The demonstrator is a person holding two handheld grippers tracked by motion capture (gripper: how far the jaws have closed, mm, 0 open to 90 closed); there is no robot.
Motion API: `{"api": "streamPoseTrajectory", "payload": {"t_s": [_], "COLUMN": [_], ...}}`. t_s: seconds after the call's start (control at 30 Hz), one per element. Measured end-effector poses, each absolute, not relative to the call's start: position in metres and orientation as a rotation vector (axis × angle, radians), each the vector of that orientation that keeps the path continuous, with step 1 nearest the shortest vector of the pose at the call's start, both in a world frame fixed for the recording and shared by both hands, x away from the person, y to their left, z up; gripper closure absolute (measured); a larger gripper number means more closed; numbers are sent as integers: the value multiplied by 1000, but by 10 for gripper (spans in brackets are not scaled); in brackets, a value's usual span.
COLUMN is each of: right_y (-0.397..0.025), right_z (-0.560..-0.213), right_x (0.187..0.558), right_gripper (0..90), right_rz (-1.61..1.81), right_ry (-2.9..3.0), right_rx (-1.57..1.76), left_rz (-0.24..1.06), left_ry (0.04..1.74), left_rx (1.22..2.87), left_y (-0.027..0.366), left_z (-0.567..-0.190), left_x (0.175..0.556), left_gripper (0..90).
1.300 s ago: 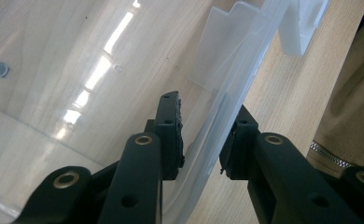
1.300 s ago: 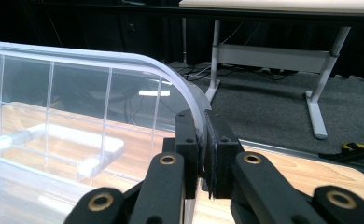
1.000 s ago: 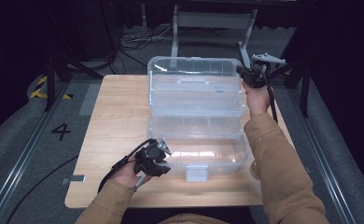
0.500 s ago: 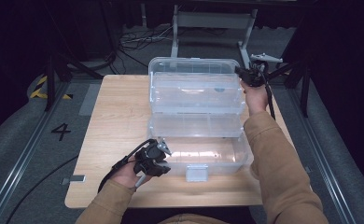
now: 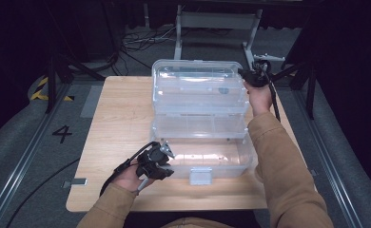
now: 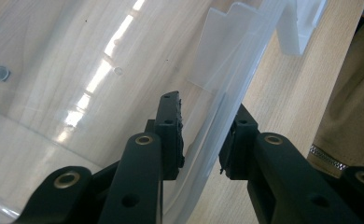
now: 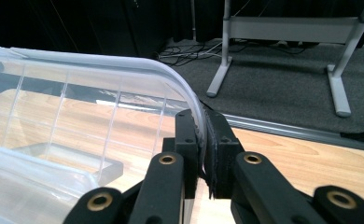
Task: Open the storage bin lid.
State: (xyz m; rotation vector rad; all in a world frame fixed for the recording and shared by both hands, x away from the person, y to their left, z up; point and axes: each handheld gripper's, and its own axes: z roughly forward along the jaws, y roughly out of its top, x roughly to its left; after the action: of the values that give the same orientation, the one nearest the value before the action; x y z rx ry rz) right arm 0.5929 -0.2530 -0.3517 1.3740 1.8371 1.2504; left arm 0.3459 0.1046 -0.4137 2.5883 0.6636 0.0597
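The clear plastic box stood open in the middle of the wooden table, and the right gripper was pinched tight on the thin rim of its raised lid at the far right corner. The left gripper straddled the wall of the box's base near the front left corner, its jaws parted and not clearly pressing it. With only that narrow pinch on slick plastic, the lid could probably have slipped free and dropped, and the unclamped base might have slid or tipped.

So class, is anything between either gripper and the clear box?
Nothing visible. The right gripper is clamped on the lid rim at the far right corner. The left gripper straddles the box's near wall, jaws apart.
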Motion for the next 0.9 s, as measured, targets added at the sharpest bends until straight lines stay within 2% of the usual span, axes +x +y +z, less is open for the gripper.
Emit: {"api": "streamPoseTrajectory", "payload": {"t_s": [0.9], "right_y": [-256], "right_z": [-367], "right_x": [609], "right_gripper": [845], "right_rz": [1253], "right_ry": [1879], "right_rx": [1427], "left_rz": [57], "left_ry": [661], "left_rx": [2585], "left_y": [105], "left_z": [-414], "left_x": [346], "left_gripper": [725]}}
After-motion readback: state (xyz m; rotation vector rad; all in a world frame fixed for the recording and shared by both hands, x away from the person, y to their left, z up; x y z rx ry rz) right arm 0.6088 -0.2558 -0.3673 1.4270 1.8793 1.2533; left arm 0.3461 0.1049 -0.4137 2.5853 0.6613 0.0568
